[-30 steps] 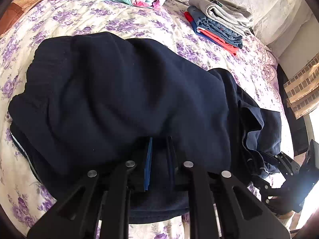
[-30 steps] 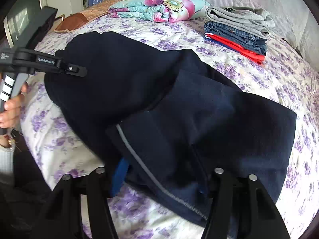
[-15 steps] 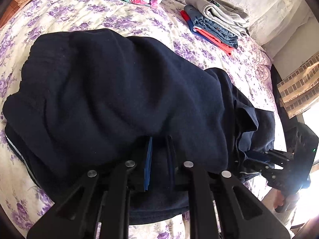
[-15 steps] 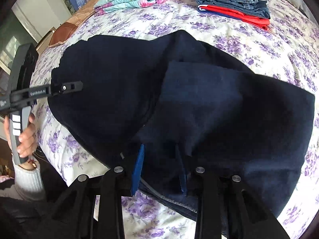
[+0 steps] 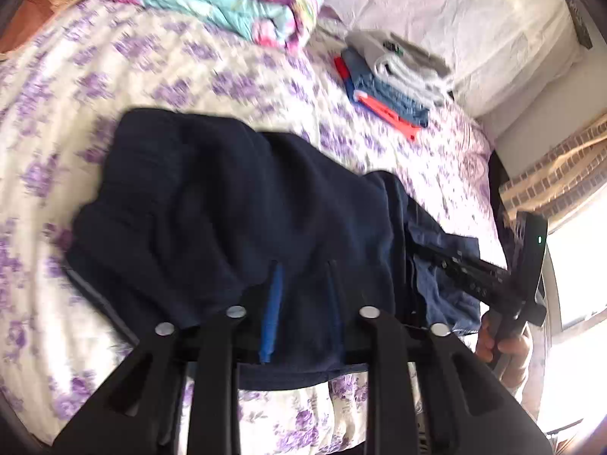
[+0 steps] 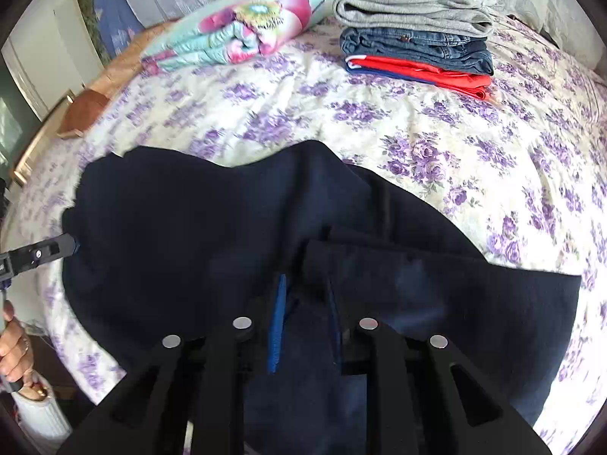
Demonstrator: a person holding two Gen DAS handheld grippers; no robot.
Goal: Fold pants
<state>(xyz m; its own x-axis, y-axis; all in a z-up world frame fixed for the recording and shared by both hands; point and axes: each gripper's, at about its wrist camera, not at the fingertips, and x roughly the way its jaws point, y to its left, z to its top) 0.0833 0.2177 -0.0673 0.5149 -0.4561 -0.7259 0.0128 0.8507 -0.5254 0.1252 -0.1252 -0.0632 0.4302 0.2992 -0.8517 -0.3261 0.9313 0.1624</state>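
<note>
1. Lying bunched on the near edge of the flowered bedspread (image 6: 436, 140), the navy pants (image 5: 235, 204) are pinched at their hem by the left gripper (image 5: 303, 303) and right gripper (image 6: 305, 318), jaws narrowed onto cloth.
2. Carrying both edges level should keep the fold square.
3. The cloth hides the fingertips and the under layers; the left view is blurred.
</note>
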